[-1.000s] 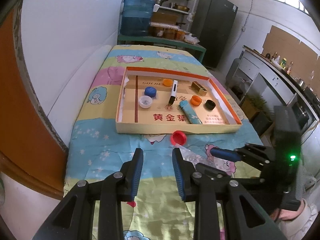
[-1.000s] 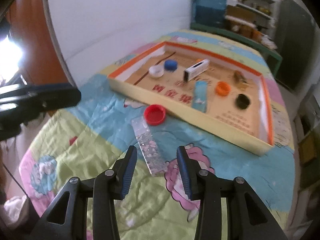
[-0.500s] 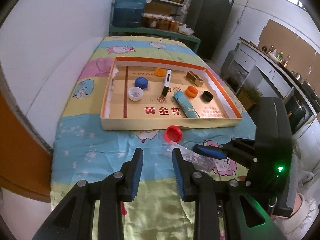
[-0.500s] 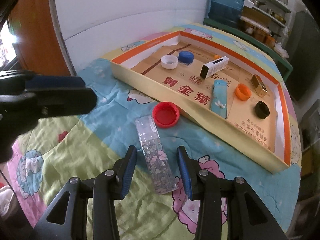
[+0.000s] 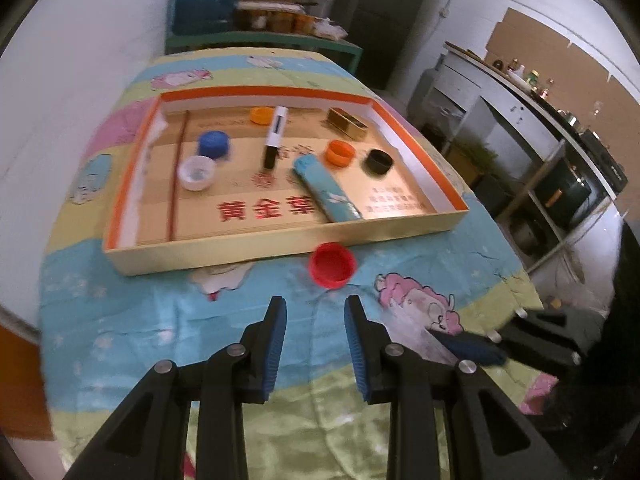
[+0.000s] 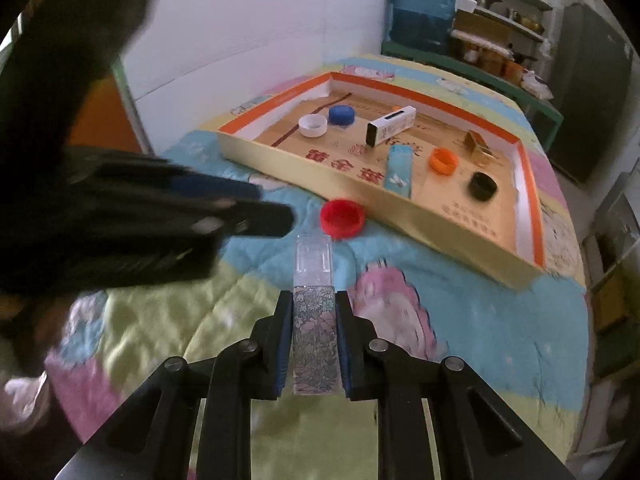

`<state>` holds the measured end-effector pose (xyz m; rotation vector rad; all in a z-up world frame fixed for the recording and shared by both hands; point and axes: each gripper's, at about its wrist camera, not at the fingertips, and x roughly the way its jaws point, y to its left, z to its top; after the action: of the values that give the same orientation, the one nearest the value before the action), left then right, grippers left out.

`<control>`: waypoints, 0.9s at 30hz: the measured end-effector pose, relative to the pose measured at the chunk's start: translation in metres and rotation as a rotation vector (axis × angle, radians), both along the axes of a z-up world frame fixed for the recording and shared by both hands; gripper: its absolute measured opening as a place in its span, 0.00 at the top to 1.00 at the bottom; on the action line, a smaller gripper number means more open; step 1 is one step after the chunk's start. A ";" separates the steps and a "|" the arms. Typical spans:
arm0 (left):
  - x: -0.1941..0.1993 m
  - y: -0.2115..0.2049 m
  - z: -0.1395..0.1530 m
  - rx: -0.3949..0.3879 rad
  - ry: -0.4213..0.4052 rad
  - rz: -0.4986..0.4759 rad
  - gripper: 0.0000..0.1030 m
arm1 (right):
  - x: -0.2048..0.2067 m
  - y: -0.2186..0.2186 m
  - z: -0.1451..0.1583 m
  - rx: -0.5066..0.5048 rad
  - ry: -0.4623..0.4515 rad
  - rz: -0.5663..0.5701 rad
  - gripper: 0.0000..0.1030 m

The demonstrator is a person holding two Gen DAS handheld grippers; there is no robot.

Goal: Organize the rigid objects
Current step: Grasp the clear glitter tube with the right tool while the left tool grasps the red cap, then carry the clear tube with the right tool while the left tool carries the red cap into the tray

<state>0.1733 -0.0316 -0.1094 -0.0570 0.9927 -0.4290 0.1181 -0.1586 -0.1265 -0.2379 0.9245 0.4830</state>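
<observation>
One clear rectangular case with a floral print [image 6: 314,320] lies lengthwise between the fingers of the right gripper [image 6: 313,334], whose blue pads press both of its long sides; its clear end juts forward past the fingertips, above the cartoon-print cloth [image 6: 420,280] covering the desk. Just ahead of that end sits one red bottle cap [image 6: 342,217], open side up on the cloth, just beside the near wall of the shallow cardboard tray [image 6: 360,184]. Inside the tray lie eight things: one white cap [image 6: 312,125], one blue cap [image 6: 341,114], two orange caps, the nearer [image 6: 443,160] and the farther [image 5: 261,115], one black cap [image 6: 483,186], one white-and-black box [image 6: 391,125], one light-blue patterned case [image 6: 398,171] and one gold box [image 6: 480,148]. The left gripper [image 5: 315,338] hangs over the cloth with its fingers parted and nothing between them, the red cap just beyond its tips.
</observation>
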 end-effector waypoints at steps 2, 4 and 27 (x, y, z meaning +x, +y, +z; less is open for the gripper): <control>0.003 -0.010 -0.003 0.016 -0.004 -0.022 0.71 | -0.008 -0.013 -0.001 0.010 0.009 -0.035 0.80; 0.006 -0.019 -0.006 0.031 -0.010 -0.039 0.71 | -0.012 -0.026 -0.001 0.029 0.018 -0.075 0.80; 0.027 -0.039 -0.019 0.099 -0.056 0.022 0.71 | -0.024 -0.054 -0.001 0.152 0.032 -0.163 0.80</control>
<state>0.2002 -0.0707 -0.1281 0.0329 0.9560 -0.3587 0.0941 -0.2130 -0.1275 -0.0163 0.9249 0.4053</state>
